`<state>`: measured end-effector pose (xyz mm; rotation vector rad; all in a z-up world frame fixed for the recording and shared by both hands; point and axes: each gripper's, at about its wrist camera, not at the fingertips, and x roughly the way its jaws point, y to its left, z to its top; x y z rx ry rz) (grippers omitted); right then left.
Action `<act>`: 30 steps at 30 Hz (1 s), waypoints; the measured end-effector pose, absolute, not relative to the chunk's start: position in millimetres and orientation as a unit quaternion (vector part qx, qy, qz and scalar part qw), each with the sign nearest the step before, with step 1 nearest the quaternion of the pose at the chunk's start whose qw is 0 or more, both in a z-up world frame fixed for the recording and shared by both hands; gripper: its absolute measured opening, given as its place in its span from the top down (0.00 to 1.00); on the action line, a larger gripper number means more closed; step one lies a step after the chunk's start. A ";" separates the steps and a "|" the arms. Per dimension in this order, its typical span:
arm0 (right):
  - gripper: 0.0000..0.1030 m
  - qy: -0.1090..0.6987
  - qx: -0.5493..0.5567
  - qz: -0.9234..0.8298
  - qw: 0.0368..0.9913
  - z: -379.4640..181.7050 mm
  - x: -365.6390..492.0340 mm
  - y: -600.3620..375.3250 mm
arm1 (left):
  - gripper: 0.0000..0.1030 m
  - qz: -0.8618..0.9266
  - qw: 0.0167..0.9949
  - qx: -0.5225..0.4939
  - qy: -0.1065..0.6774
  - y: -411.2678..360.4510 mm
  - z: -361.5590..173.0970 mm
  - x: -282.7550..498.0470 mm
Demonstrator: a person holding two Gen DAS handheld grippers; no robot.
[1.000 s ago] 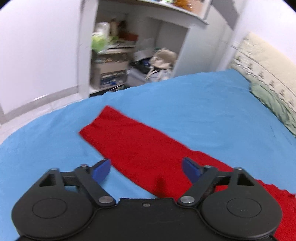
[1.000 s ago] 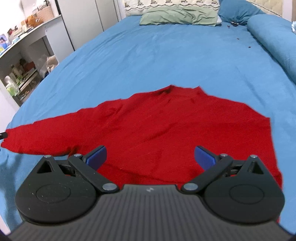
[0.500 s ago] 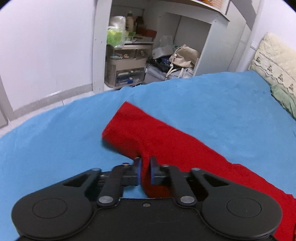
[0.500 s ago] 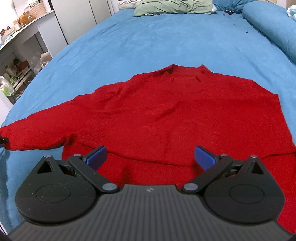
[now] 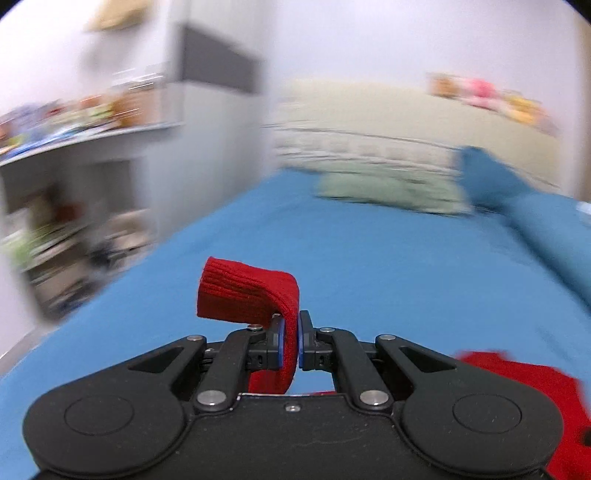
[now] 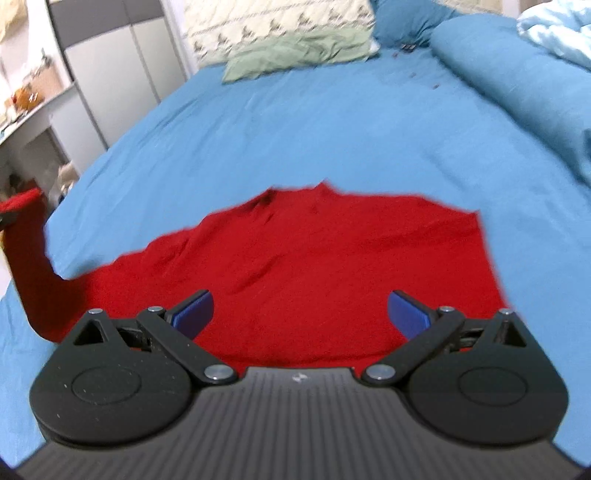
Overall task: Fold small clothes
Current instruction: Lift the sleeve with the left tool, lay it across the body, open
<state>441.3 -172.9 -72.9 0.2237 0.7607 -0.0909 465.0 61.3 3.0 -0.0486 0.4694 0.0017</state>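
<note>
Red knit sweater spread flat on the blue bedsheet, a bit wrinkly near the collar. Ribbed sleeve cuff lifted off the bed, pinched tight in left gripper. Right gripper spread wide above the sweater body, holding nothing.

Lying at the head of the blue bed: green pillow. Bunching along the right side: blue duvet.

- Home bedroom: bed w/ blue sheet stretched ahead of the fingers.
- Green pillow & patterned headboard lay far beyond fingertips.
- Cluttered shelves & wardrobe stood to fingers' left.
</note>
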 end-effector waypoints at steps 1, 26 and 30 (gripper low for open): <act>0.00 0.365 0.111 -0.051 0.923 -67.8 439.1 -181.9 | 0.94 -0.030 0.972 -0.022 0.231 34.0 4.9 465.3; 0.00 0.396 0.101 -0.026 0.912 -92.5 438.1 -275.0 | 0.32 -0.141 0.911 0.062 0.382 -124.7 -101.8 445.1; 0.00 0.416 0.053 0.021 0.908 -107.9 468.0 -217.9 | 0.31 -0.095 0.914 0.069 0.389 -79.1 -101.6 449.2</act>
